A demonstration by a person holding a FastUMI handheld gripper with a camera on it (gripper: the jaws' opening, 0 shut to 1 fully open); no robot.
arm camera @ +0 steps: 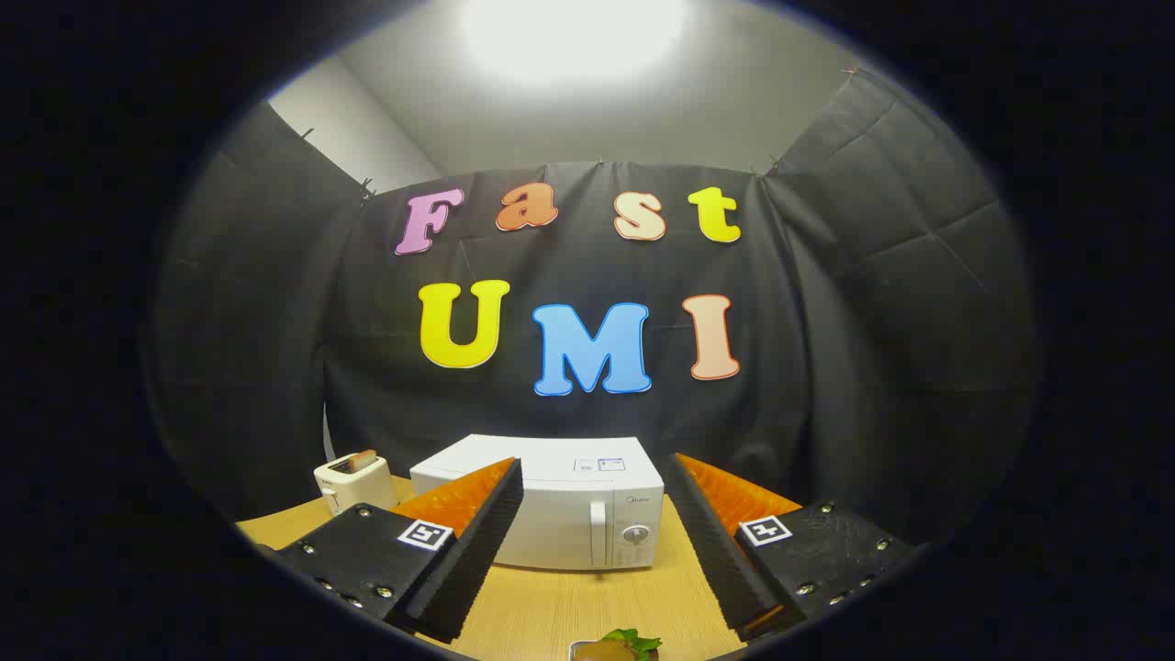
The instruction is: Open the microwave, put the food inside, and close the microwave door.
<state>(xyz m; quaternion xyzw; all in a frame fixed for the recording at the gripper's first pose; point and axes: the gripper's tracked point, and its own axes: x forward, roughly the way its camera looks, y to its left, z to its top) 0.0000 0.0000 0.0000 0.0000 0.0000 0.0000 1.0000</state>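
Across the far side of the booth, black cloth (826,303) is hanging as a wall, pinned along its top edge, with a pale ceiling and a bright light (574,32) glowing above it. Below the cloth, a wooden table (569,606) is stretching from the near side toward the wall. On the table, well beyond the fingertips, a white microwave (551,500) is sitting with its front facing the camera; its door is standing closed, a vertical handle (598,532) is running down the right part of the door, and a round knob (635,533) is showing on the control panel just right of that handle. To the left of the microwave and slightly farther back, a small white toaster (353,479) is standing with a slice of bread sticking up out of its slot. At the near side, the gripper (597,477) is hovering above the table with its two fingers spread wide apart, gripping nothing, and the microwave is appearing in the gap between them. Each finger is carrying a square black-and-white marker on its upper face. Nearest of all, just below and between the finger bases, the food (624,644) is peeking into view, something brown with a green leaf on it; whatever it is resting on is too cut off to tell.
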